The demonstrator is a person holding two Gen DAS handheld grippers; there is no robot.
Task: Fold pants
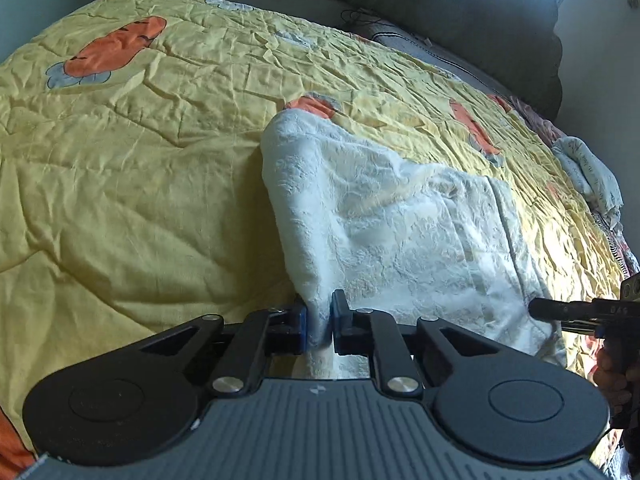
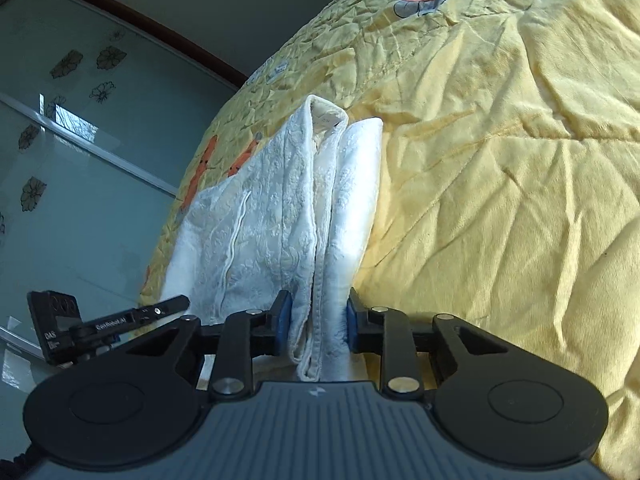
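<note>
Left gripper (image 1: 319, 322) at the bottom centre of its view has its blue pads squeezed onto a thin bunch of the white pants (image 1: 396, 236), so it's pinching the near edge. Right gripper (image 2: 316, 322), also bottom centre of its own view, is clamped on a thicker stack of folded layers of the same pants (image 2: 280, 208), hem seams showing between the pads. From there the white textured fabric runs up the middle of both frames, lying on a wrinkly yellow quilt (image 1: 132, 184) with orange carrot prints. In the left view the right gripper pokes in at the right edge. Upper right there's a small crumpled white cloth (image 1: 588, 172). Glass sliding door (image 2: 80, 152) with flower decals fills the left of the right view.
</note>
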